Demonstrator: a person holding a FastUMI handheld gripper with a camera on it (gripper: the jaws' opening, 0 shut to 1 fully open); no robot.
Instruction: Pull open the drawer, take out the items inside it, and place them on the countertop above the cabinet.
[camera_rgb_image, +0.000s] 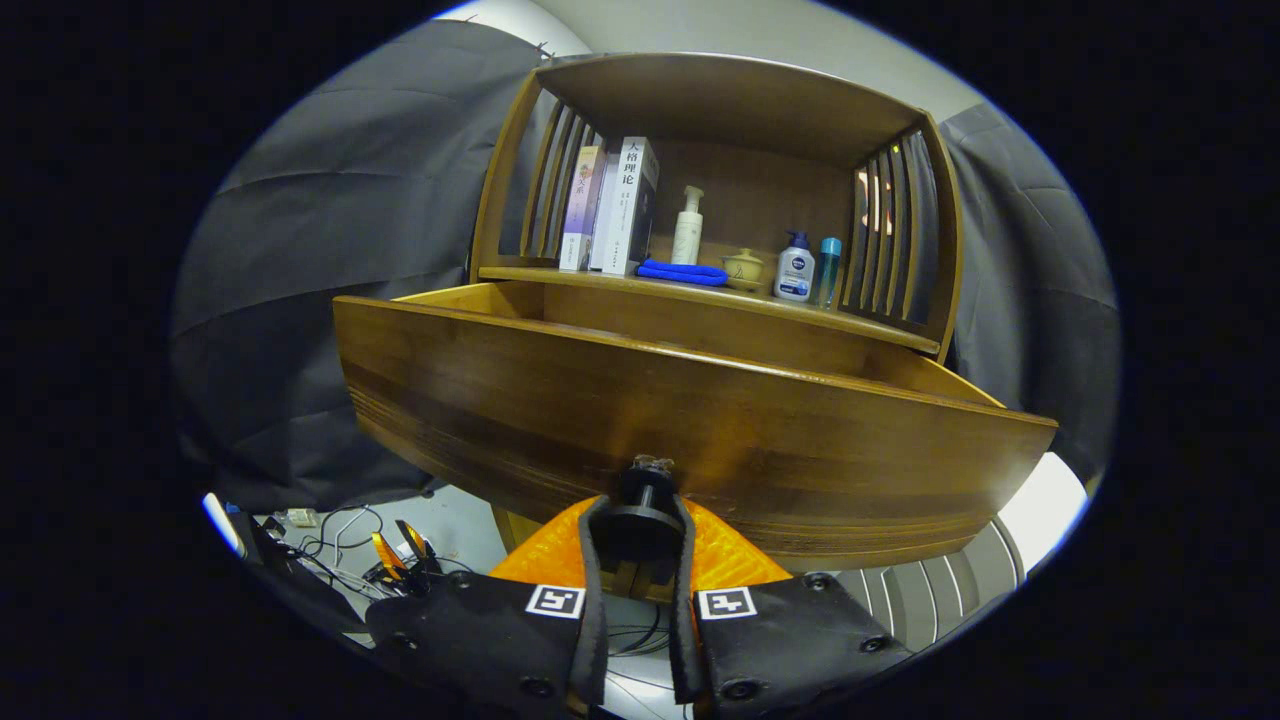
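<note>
With the gripper (640, 535) pinched tight on the dark round knob (645, 500) at 6 o'clock of the front panel, the half-open wooden drawer (690, 410) looks stiff and heavy, so that small knob stays the only grab point; contents hidden.

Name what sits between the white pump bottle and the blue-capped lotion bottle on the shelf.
In the gripper view, a small lidded ceramic pot sits between the white pump bottle and the lotion bottle.

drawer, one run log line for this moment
drawer: pulled open | gripper: fingers shut on drawer knob | contents: hidden by drawer front | countertop: books, bottles, cloth
</note>
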